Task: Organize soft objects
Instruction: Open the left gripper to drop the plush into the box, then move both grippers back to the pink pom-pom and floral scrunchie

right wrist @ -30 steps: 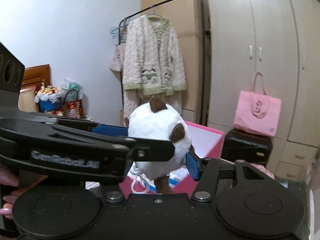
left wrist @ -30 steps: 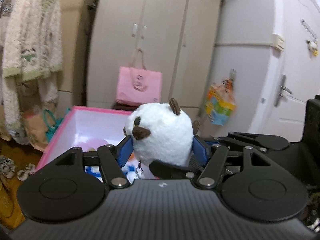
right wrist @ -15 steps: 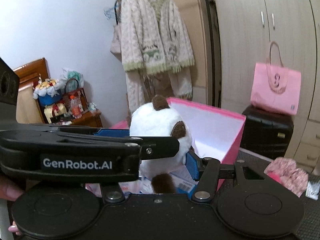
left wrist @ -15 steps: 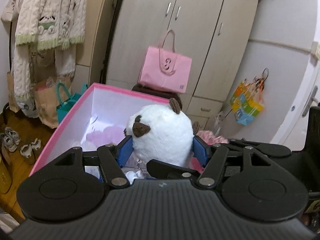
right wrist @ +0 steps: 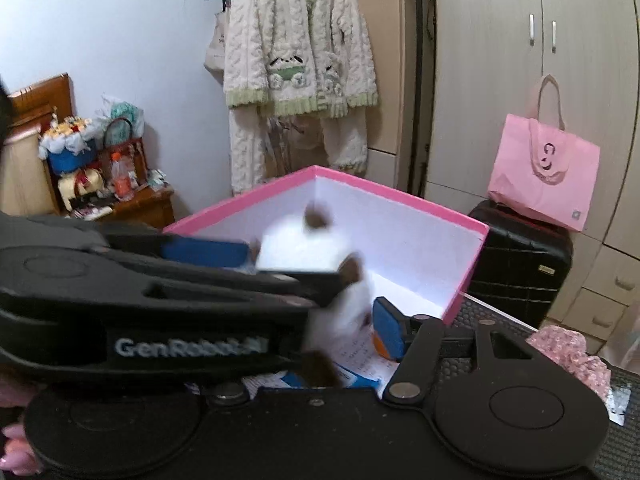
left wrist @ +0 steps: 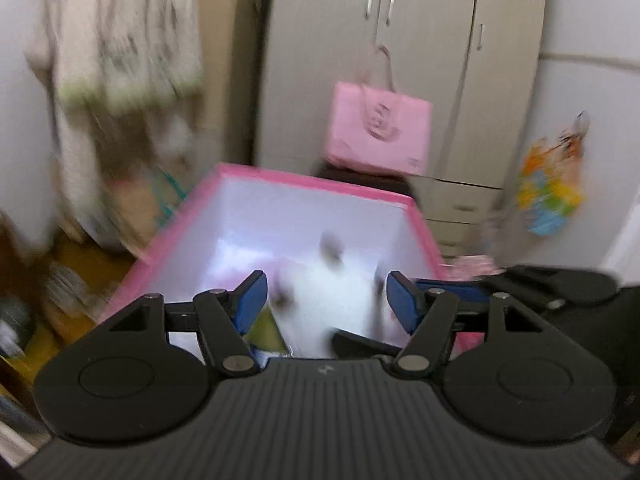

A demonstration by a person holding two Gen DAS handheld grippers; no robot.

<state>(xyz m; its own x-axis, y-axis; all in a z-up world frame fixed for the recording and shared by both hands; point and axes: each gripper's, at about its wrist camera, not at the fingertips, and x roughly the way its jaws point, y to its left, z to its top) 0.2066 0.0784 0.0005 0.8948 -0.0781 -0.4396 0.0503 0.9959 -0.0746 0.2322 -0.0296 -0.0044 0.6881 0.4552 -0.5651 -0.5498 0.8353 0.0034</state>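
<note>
We opened both grippers over pink box [left wrist: 316,180]: left gripper [left wrist: 324,300], right gripper [right wrist: 312,280] jaws spreading; blurred white plush [left wrist: 332,300] between pads, untouched, frame centre.

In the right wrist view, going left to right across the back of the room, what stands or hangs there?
Wooden side table with clutter → knitted cream cardigan on its hanger → pink box's far corner → black suitcase with the pink tote bag on it.
</note>
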